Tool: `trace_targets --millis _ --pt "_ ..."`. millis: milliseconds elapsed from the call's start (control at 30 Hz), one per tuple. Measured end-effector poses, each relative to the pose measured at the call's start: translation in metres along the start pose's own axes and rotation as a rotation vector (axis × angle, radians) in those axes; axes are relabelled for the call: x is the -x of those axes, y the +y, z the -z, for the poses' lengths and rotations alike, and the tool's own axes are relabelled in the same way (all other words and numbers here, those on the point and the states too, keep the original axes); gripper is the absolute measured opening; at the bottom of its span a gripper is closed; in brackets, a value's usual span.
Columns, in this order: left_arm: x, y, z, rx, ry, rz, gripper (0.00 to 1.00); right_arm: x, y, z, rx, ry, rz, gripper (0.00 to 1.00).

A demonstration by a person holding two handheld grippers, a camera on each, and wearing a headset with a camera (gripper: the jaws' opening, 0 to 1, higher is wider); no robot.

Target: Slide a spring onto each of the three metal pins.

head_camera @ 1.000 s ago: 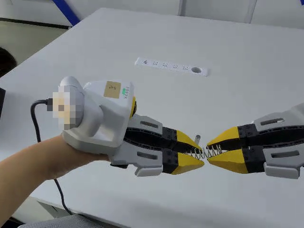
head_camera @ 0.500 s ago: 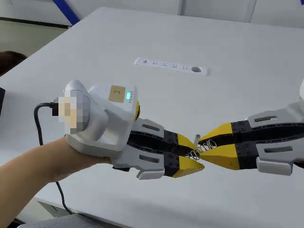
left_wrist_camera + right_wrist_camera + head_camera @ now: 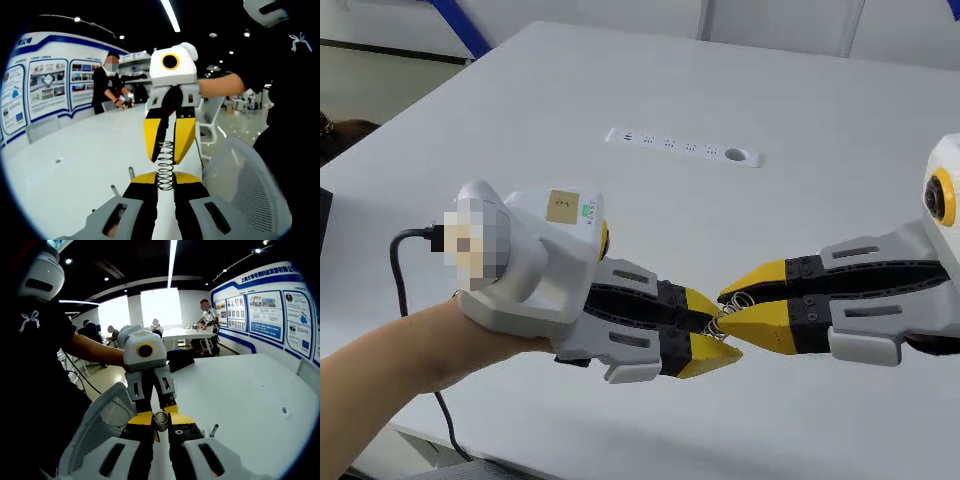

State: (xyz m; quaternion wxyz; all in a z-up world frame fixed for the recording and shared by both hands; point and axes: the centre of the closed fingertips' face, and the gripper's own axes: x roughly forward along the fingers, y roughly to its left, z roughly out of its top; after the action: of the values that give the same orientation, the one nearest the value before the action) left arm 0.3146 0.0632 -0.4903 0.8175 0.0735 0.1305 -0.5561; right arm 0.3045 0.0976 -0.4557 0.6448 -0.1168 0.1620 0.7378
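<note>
White table [image 3: 820,130], a white power strip [image 3: 682,146] lying flat on it, two small metal pins [image 3: 131,172] standing upright

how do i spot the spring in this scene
Above the white table, the left gripper and right gripper meet tip to tip. The spring is the small silvery wire coil bridging their yellow jaws, coiled, unlike the straight metal pins on the table.

Table [image 3: 620,80]: white top, stretching away toward the far wall.
Power strip [image 3: 682,146]: lying flat on the table.
Black cable [image 3: 398,272]: trailing past the near table edge.
Mesh chair [image 3: 245,185]: standing beside the table.
Person [image 3: 111,82]: standing near the display boards [image 3: 45,85].
</note>
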Motion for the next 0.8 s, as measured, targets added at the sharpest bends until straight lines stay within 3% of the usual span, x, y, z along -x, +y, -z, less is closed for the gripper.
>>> trace_targets --millis 133,233,400,533,700,800 --pt "0.004 0.004 0.0 0.03 -0.002 -0.015 0.16 -0.001 -0.005 -0.007 -0.005 -0.012 0.012 0.11" --pt "0.007 0.007 0.006 0.027 0.022 -0.035 0.23 -0.001 -0.008 -0.011 -0.01 -0.019 0.022 0.11" --pt "0.016 0.012 0.014 0.059 0.022 -0.065 0.27 0.001 -0.019 -0.011 -0.013 -0.005 0.052 0.11" --pt "0.027 0.026 0.017 0.108 -0.009 -0.135 0.38 0.005 -0.038 -0.005 -0.018 0.02 0.13 0.11" --pt "0.04 0.036 0.018 0.114 -0.018 -0.174 0.46 0.011 -0.066 -0.002 -0.063 0.016 0.224 0.11" --pt "0.048 0.046 0.023 0.111 -0.02 -0.222 0.58 0.015 -0.081 0.003 -0.079 0.031 0.268 0.11"
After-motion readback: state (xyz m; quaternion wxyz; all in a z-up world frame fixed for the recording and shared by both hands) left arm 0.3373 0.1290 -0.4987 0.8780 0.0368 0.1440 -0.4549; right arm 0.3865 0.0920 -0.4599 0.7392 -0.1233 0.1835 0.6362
